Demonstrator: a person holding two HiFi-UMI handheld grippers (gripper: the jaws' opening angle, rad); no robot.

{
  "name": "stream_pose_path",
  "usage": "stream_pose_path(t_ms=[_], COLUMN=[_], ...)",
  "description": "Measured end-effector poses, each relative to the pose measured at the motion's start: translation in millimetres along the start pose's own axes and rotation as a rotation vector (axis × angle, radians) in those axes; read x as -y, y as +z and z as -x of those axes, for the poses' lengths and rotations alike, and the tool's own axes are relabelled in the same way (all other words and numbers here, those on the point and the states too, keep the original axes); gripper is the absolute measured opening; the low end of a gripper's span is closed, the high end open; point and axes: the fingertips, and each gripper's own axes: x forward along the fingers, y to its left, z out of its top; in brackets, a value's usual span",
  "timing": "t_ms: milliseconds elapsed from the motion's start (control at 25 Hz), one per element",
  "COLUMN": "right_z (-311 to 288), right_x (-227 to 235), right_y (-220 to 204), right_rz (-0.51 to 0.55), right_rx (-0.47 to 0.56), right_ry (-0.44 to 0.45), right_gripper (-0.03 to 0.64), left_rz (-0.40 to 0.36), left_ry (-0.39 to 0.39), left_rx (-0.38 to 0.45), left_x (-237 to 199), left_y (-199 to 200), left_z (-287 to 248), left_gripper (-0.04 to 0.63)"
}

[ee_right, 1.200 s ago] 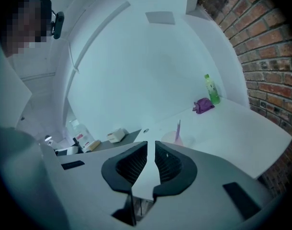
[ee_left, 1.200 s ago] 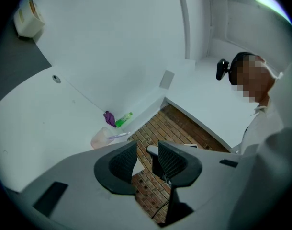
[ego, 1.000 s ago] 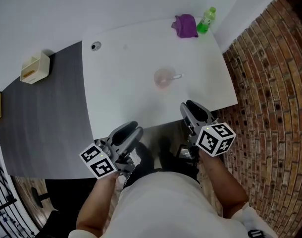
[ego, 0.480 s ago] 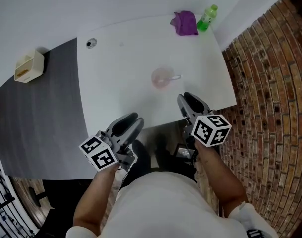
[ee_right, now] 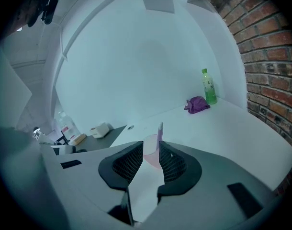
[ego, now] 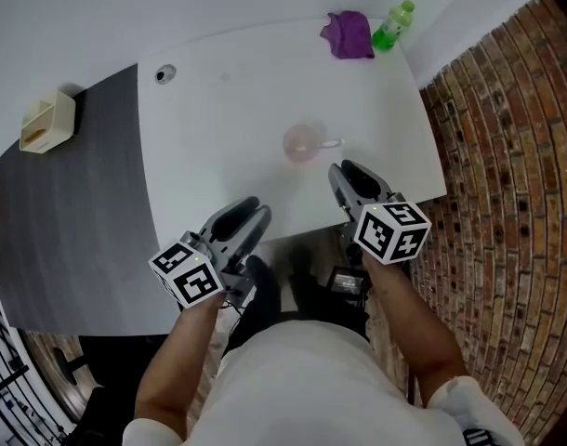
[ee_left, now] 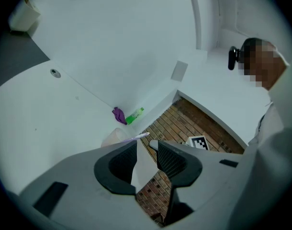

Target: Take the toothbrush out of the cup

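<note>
Holding nothing, the left gripper [ego: 249,219] is recorded at the near edge of the white table [ego: 218,100], its jaws parted by a narrow gap. In the left gripper view [ee_left: 147,148], only the table edge and the brick surface [ee_left: 184,128] below are seen through that gap. The right gripper [ego: 354,179] is likewise found empty, with its jaws set narrowly apart over the same near edge.

The translucent pink cup [ego: 301,143] is observed upright on the table, ahead of the right gripper and slightly to its left, apart from both grippers. From the left gripper it lies ahead and to the right. The toothbrush [ego: 326,144] is noted inside the cup, its free end leaning out over the rim on the side nearer the right gripper. In the right gripper view, the cup [ee_right: 150,153] is lined up beyond the gap between the jaws, and the toothbrush [ee_right: 160,130] is seen rising above it. No contact between jaws and cup is seen. In the left gripper view, the cup [ee_left: 116,137] and toothbrush [ee_left: 136,137] appear just past the left jaw tip.

Well beyond the cup, at the far right corner, a crumpled purple cloth [ego: 349,33] and a green bottle [ego: 393,26] are recorded side by side. A dark grey tabletop [ego: 60,212] adjoins on the left gripper's outer side, bearing a beige box [ego: 46,122].
</note>
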Motion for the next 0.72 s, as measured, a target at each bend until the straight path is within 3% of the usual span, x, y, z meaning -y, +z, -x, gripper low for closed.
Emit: stream_pose_path(t_ms=[720], right_z=[-33.8], right_x=[10.2], right_y=[2.1], right_rz=[-0.014], right_rx=[-0.024], right_ry=[-0.013], right_gripper=[0.084], left_rz=[0.005], left_ry=[0.025], left_rx=[-0.04], left_x=[-30.9], left_y=[3.6], left_z=[-31.5], left_gripper=[0.117])
